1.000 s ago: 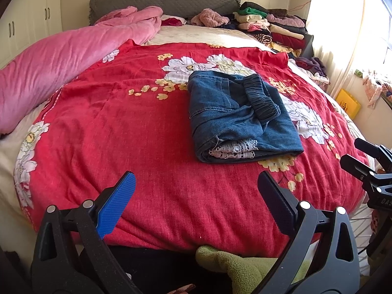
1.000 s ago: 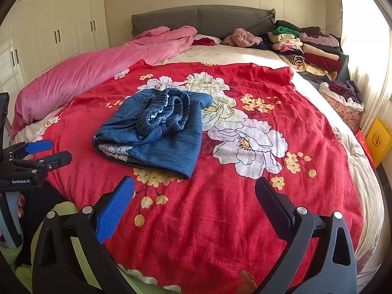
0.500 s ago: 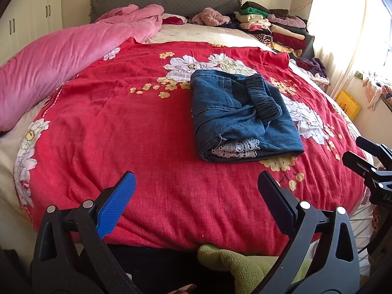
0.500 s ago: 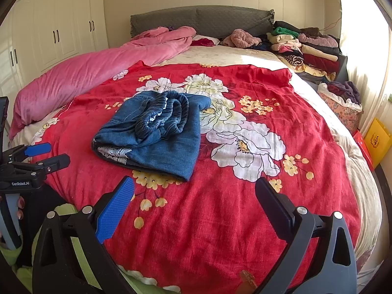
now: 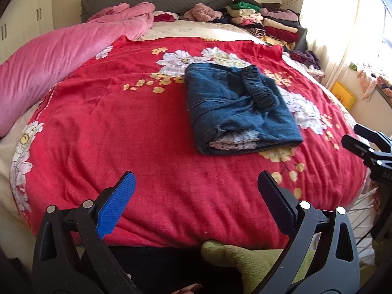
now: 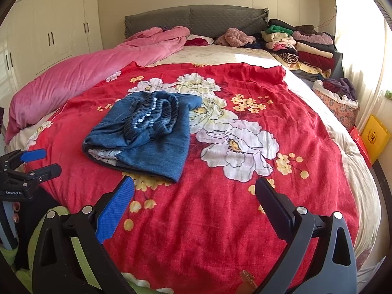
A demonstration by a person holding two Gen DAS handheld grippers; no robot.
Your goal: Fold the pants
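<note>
Left wrist view: your left gripper has its fingers spread wide, holding nothing. The pants lie folded on the bed, long axis running away toward the headboard.

Right wrist view: your right gripper gapes empty. Folding looks complete; only tidying or withdrawal remains.

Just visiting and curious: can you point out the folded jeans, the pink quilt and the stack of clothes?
folded jeans (image 5: pixel 220 103), left wrist view, on the flat denim top.
pink quilt (image 6: pixel 73 76), right wrist view, mid-roll.
stack of clothes (image 6: pixel 306 49), right wrist view, on a folded layer.
</note>
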